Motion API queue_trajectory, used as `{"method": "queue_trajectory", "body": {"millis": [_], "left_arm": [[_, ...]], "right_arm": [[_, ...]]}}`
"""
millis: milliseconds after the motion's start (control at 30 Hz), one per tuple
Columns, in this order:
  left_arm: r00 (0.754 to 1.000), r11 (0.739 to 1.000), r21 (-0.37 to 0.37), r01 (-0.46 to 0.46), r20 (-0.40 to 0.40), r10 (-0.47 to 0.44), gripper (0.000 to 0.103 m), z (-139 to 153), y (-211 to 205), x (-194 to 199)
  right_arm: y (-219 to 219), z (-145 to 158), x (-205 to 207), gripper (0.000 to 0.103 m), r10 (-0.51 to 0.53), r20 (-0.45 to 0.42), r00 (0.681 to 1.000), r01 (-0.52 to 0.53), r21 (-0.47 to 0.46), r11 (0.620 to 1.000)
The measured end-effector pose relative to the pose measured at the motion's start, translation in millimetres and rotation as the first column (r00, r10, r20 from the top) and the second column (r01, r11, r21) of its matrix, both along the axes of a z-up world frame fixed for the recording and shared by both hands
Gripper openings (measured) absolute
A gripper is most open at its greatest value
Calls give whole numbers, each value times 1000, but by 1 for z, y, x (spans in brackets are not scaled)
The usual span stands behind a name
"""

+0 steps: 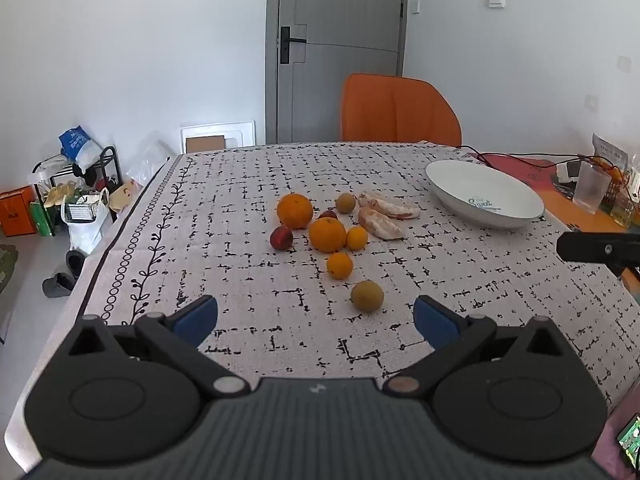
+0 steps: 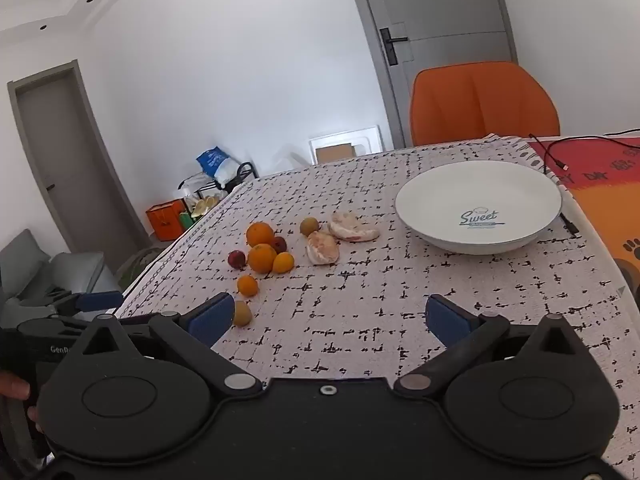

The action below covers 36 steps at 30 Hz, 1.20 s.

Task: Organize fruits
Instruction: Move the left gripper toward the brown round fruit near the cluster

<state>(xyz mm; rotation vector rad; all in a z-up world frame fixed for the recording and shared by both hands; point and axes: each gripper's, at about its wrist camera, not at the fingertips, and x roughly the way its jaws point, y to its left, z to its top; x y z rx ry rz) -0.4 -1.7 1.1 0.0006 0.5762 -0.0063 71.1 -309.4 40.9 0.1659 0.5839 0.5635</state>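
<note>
Patterned surface (image 1: 248, 184) first, fruit loose in 1 cluster near its middle, well apart from white bowl (image 2: 478, 204), which holds nothing yet. Left gripper (image 1: 316, 320) and right gripper (image 2: 330, 320) both hovering short of the fruit, fingers spread wide, grasping nothing. Likely risk: round oranges (image 1: 327, 234) or nearest greenish fruit (image 1: 367, 296) rolling off when nudged; peeled segments (image 2: 322, 247) probably soft, easily crushed.

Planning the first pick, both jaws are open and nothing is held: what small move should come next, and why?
Probably ease the left gripper forward and down to the greenish-brown fruit. It lies nearest, just ahead of the open jaws, apart from the other fruit, and the white bowl holds no fruit.
</note>
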Motion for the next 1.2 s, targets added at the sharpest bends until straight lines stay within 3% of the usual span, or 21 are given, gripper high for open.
{"method": "queue_trajectory", "body": {"millis": [33,500,1200], "left_arm": [[1000,1000,-28,2,3,-2,103,1,4,-1],[1000,1000,-31,1,-2,-1,103,-2,17,3],[1000,1000,-26,-2,-5,2,103,0,3,2]], "right_arm": [[0,0,0,103,0,2,1000,0,0,1000],[7,1,-4,103,19,21,1000,-17,-48,999],[10,-1,-3,103,23,25,999,-21,-73,997]]}}
